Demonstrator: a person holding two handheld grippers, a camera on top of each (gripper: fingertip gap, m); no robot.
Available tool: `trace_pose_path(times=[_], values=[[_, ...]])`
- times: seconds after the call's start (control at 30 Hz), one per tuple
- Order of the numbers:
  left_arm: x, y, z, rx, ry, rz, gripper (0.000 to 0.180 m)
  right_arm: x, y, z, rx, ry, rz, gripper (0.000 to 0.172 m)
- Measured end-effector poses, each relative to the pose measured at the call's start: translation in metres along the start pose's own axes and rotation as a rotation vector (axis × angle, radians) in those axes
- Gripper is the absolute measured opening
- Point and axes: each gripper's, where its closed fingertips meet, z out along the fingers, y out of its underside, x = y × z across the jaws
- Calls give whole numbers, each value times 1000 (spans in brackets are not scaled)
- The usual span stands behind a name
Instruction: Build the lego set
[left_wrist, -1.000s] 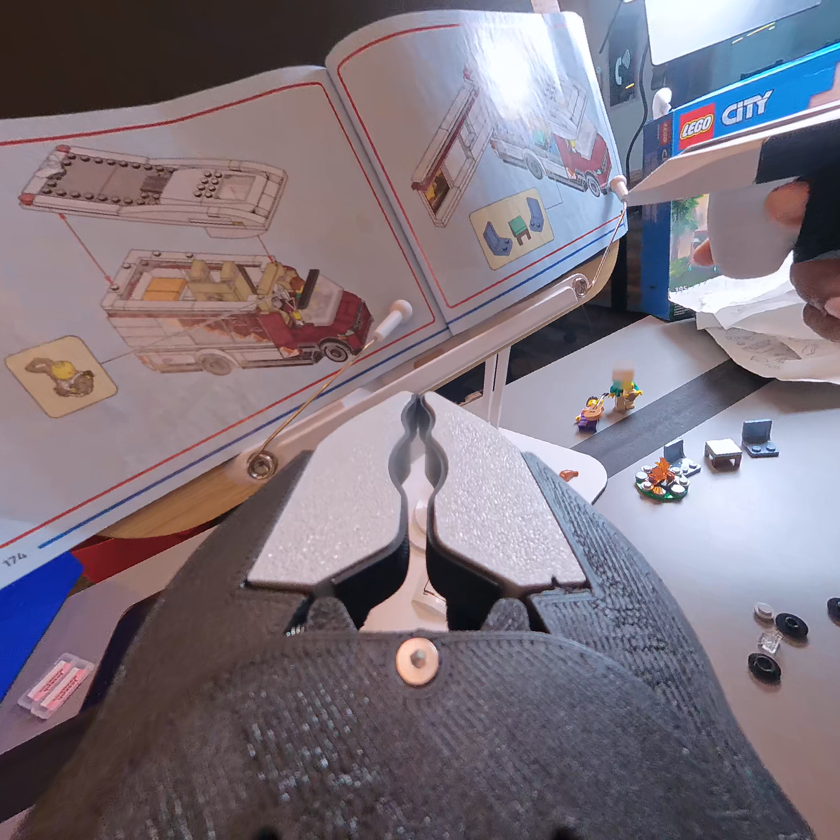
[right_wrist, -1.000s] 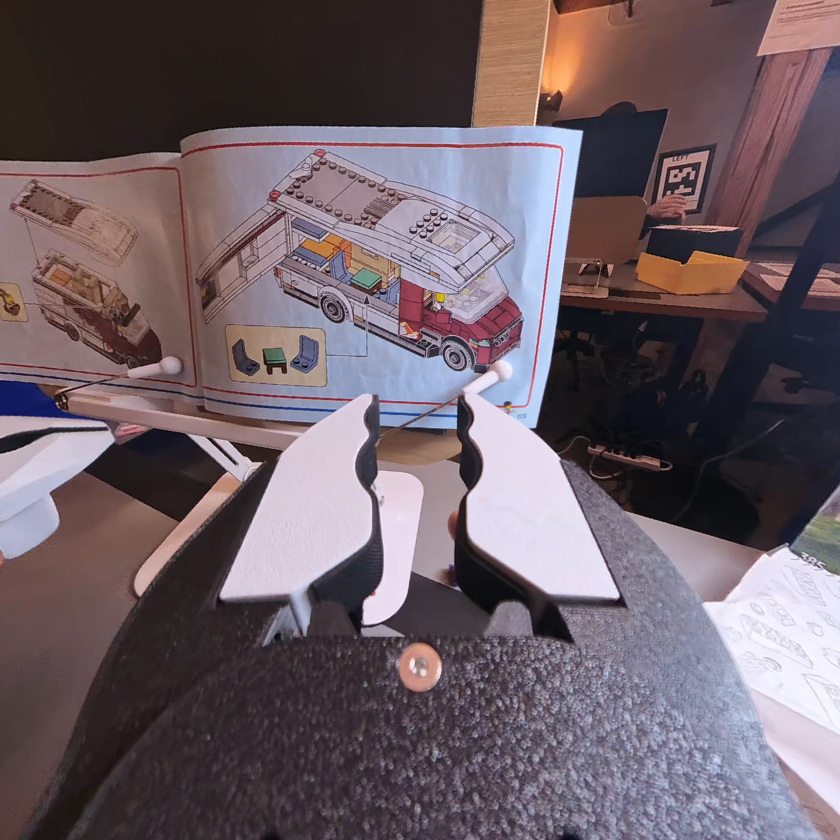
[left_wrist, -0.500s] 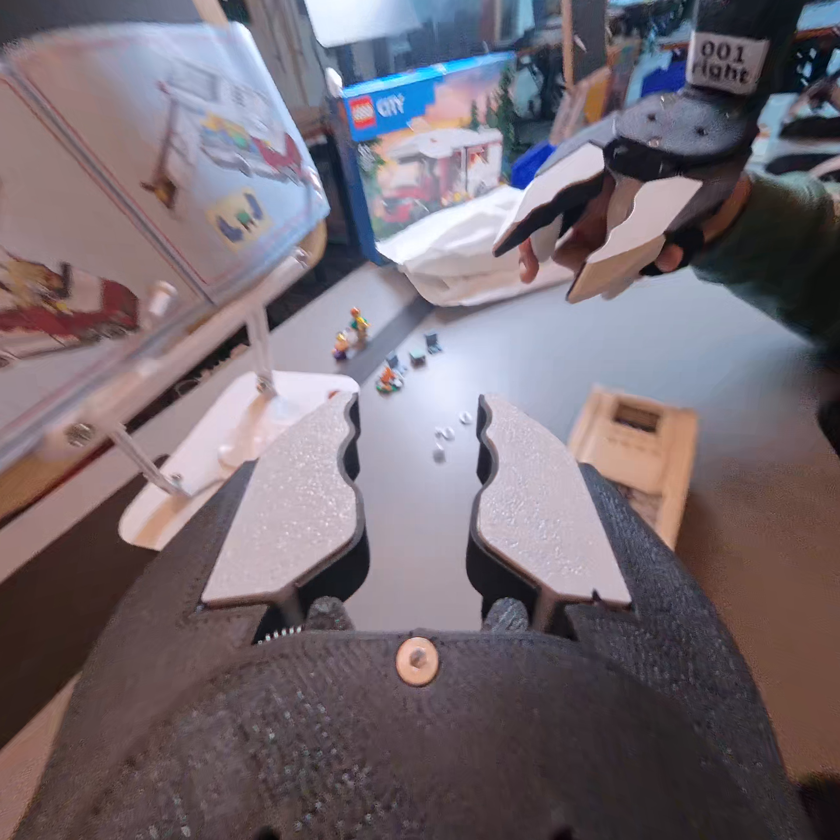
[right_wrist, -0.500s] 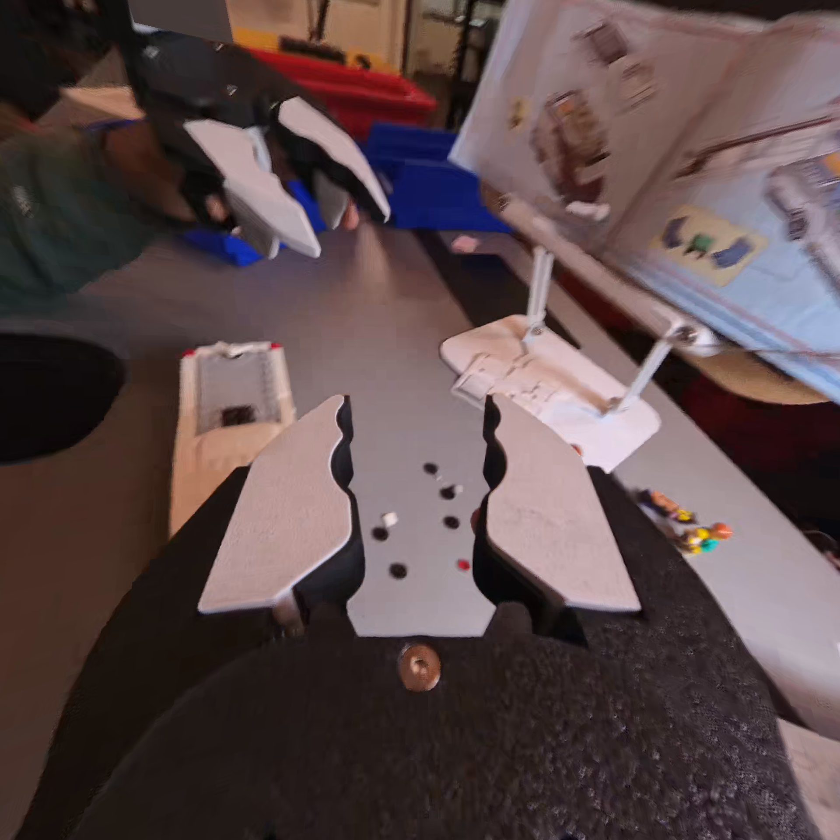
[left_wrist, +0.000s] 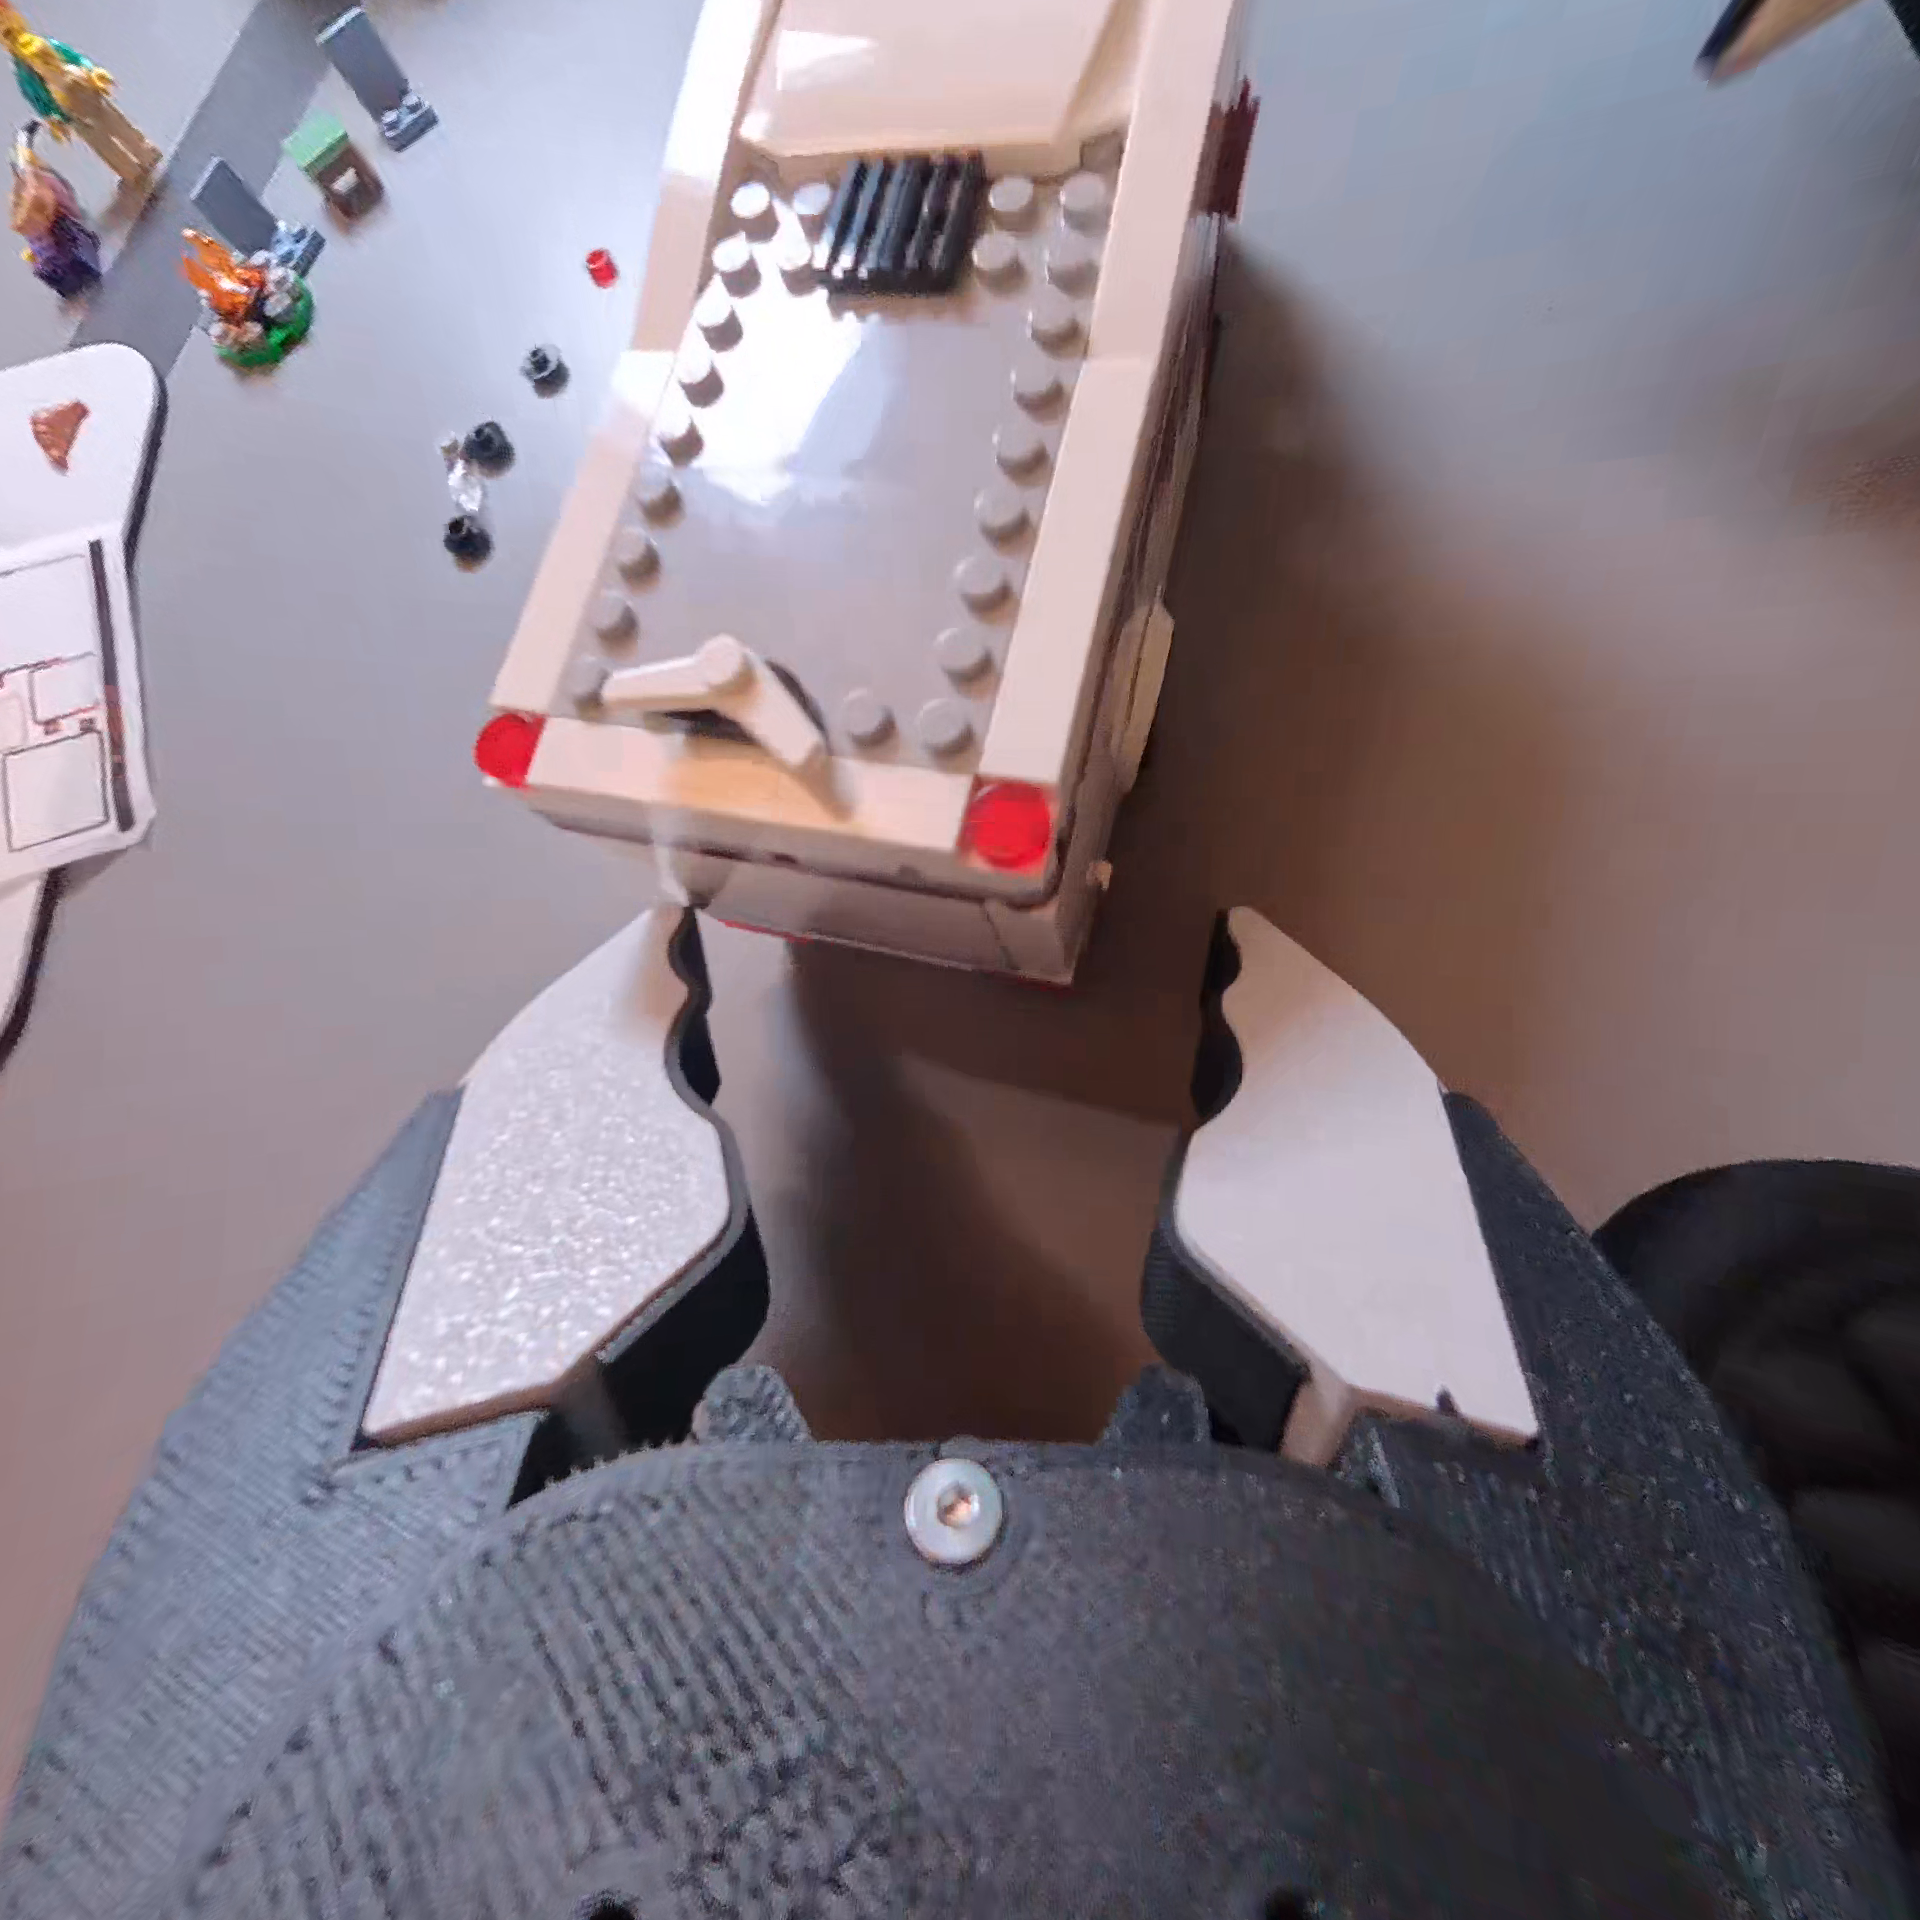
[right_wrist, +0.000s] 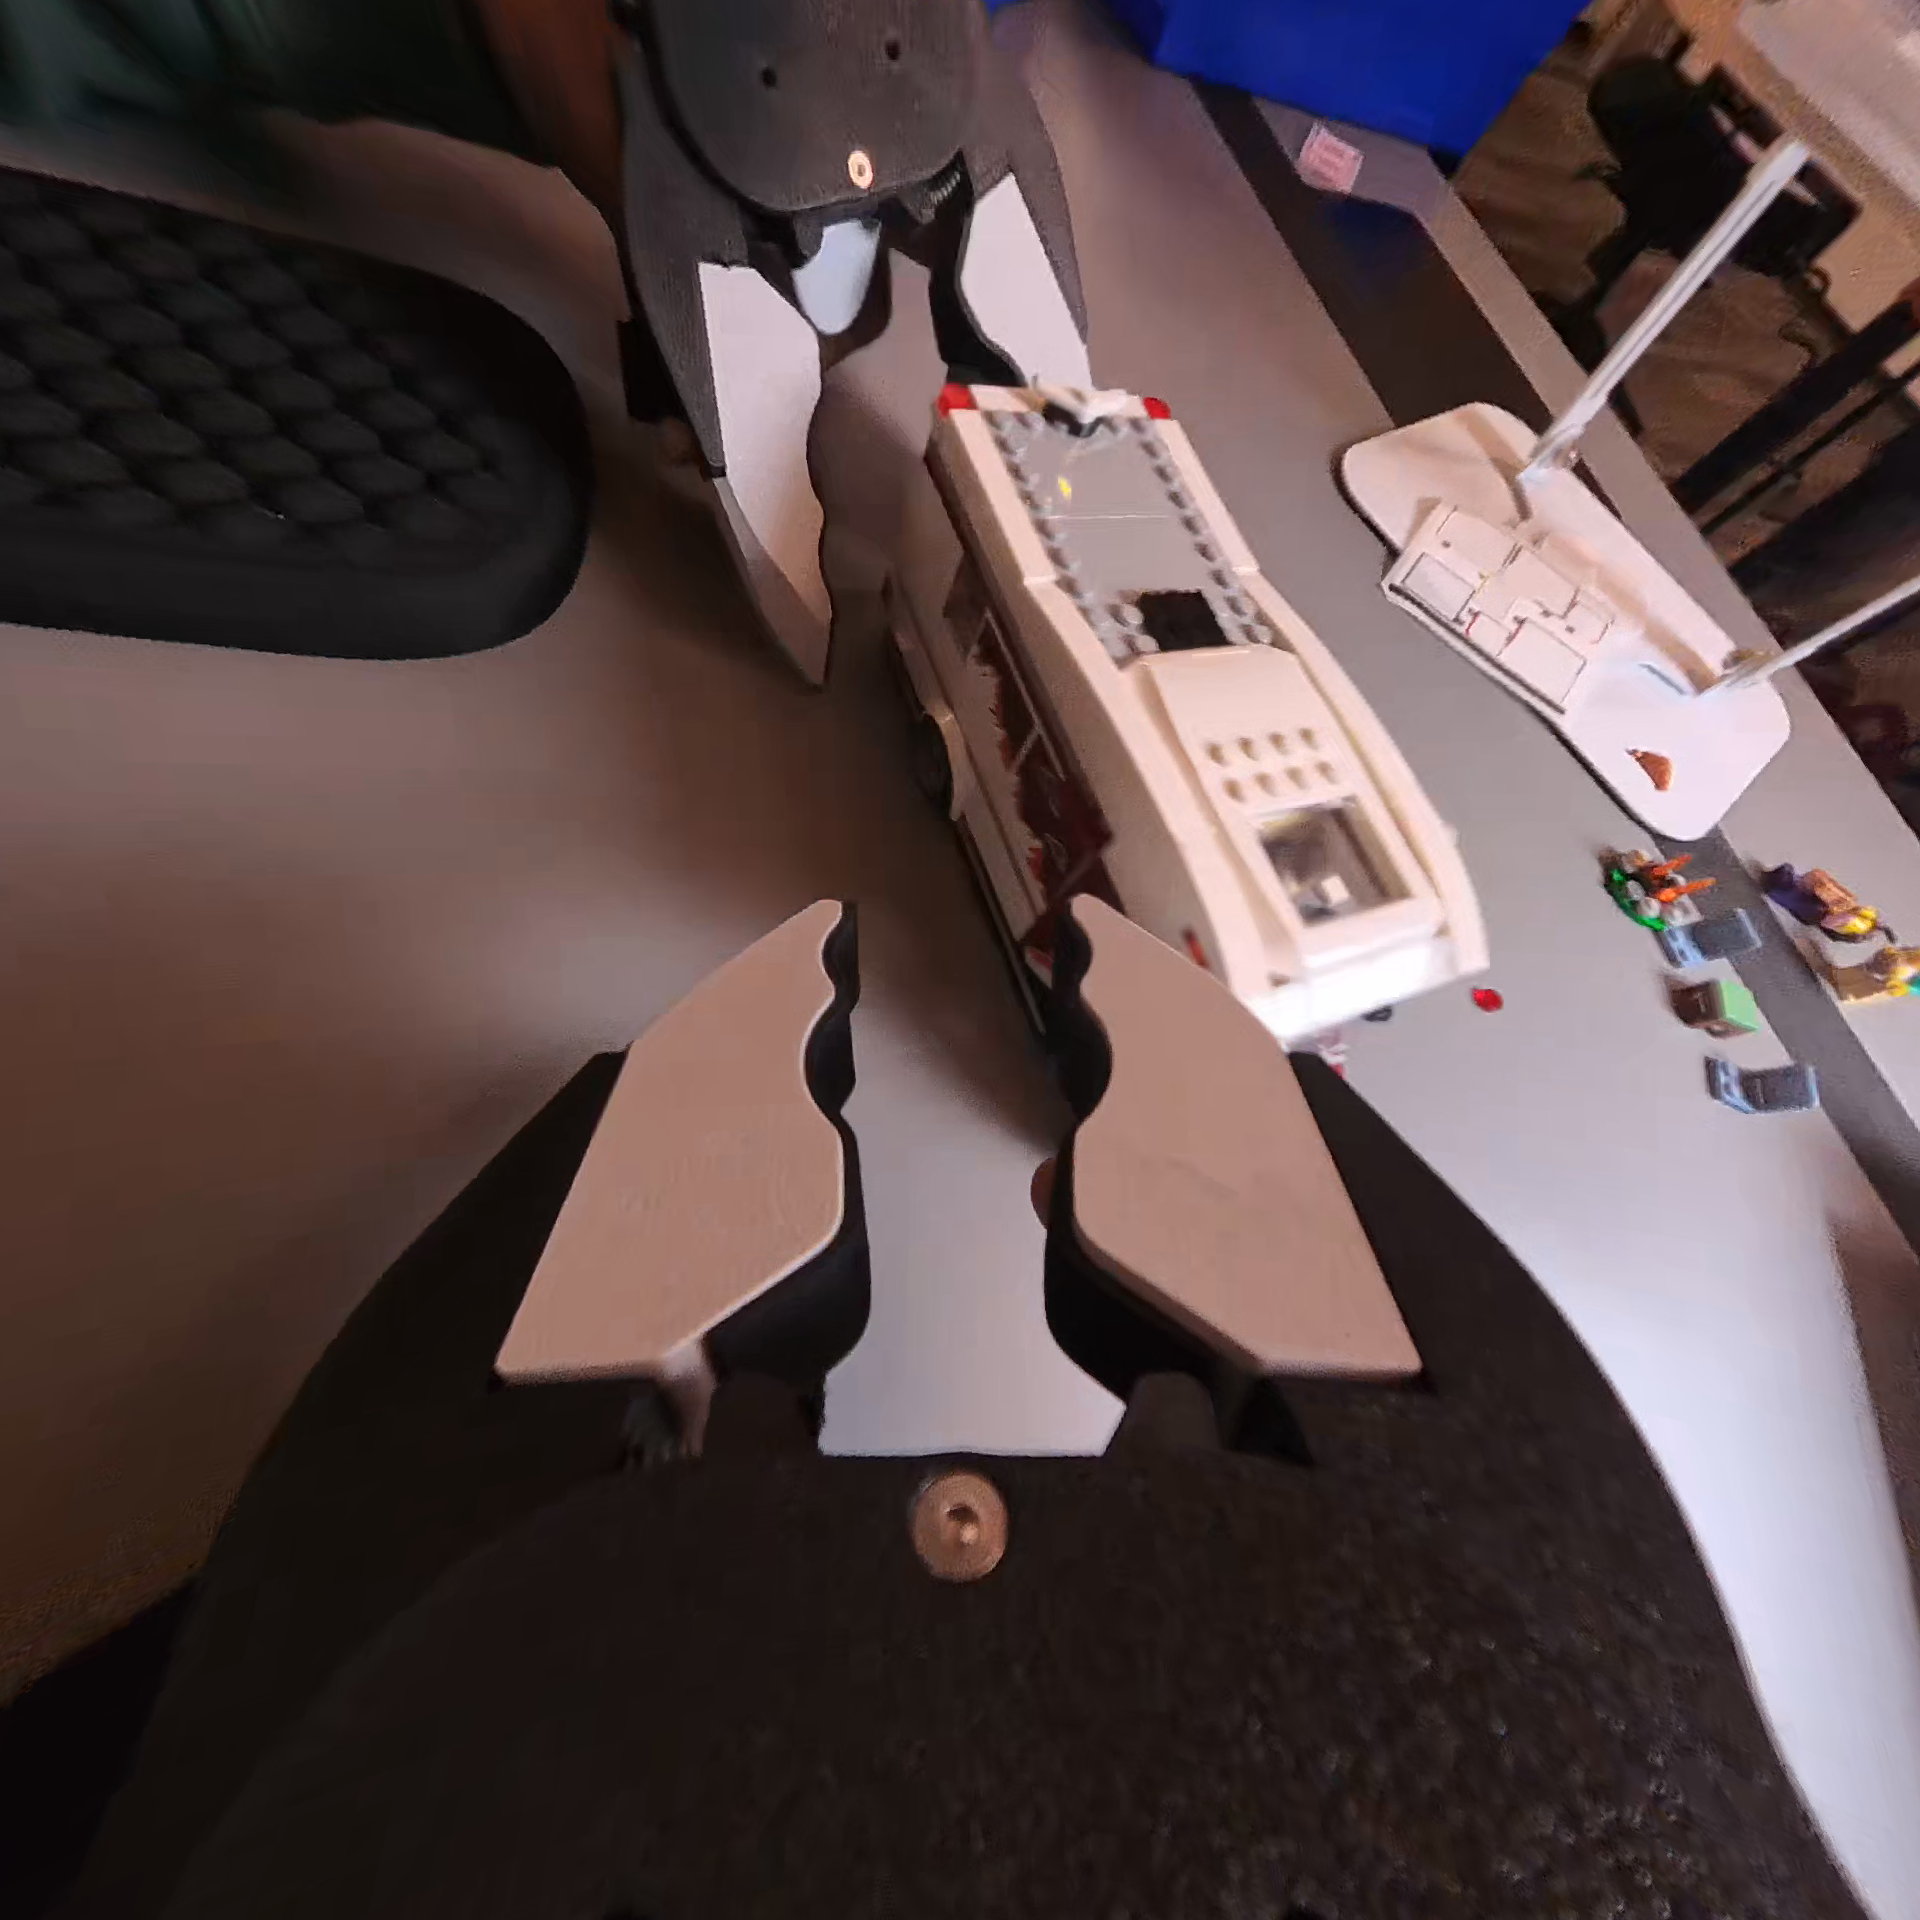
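Observation:
A white brick-built camper van (left_wrist: 862, 468) with a grey studded roof and two red rear lights stands on the grey table (left_wrist: 312, 987). My left gripper (left_wrist: 951, 925) is wide open and empty, its fingertips just short of the van's rear end, with no pad touching it. In the right wrist view the van (right_wrist: 1164, 665) runs away from me, and the left gripper (right_wrist: 914, 520) hangs open over its far end. My right gripper (right_wrist: 961, 914) is partly open and empty, close beside the van's near end on its left side.
A white stand base (right_wrist: 1558, 623) with a paper sheet lies right of the van. Minifigures (left_wrist: 62, 135), a campfire piece (left_wrist: 249, 301), small black round parts (left_wrist: 483, 447) and a red stud (left_wrist: 600, 267) lie loose nearby. A black cushioned seat (right_wrist: 239, 416) is at the table's edge.
Both grippers swung away from the instruction booklet and down toward the van on the table. The left gripper went from shut to wide open. The right gripper widened, then narrowed somewhat.

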Motion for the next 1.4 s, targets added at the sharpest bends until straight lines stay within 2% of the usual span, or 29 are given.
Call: trace_pose_path(times=[0.17, 0.33, 0.43, 0.5, 0.67, 0.77, 0.83, 0.9, 1.0, 1.17, 1.27, 1.4], values=[[20, -10, 2, 9, -24, 89, 76, 6, 11, 11, -70, 175, 45, 40], [15, -13, -1, 62, -35, 79, 78, 14, 22, 3, -62, 230, 184, 45], [9, -31, 1, 150, 4, -16, 78, 16, 30, 4, -74, 242, 269, 54], [8, -42, 5, 178, 23, -3, 84, 16, 30, 3, -69, 253, 287, 55], [7, -61, 17, 231, 119, -26, 92, 21, 26, -1, -19, 276, 311, 55], [2, -61, 21, 250, 76, 6, 80, 21, 26, -3, 7, 265, 336, 55], [1, -61, 21, 262, 70, -1, 78, 21, 25, -4, 18, 257, 344, 53], [1, -61, 20, 272, 64, -9, 78, 25, 24, -7, 34, 284, 339, 44], [1, -60, 19, 275, 62, -19, 78, 35, 25, -14, -1, 398, 200, 26], [3, -60, 18, 265, 58, -35, 77, 46, 28, -15, -131, 597, -322, 20], [5, -60, 17, 263, 56, -48, 77, 47, 25, -13, -168, 666, -574, 3], [6, -60, 16, 272, 71, -71, 76, 50, 26, -10, -215, 698, -706, 1]])
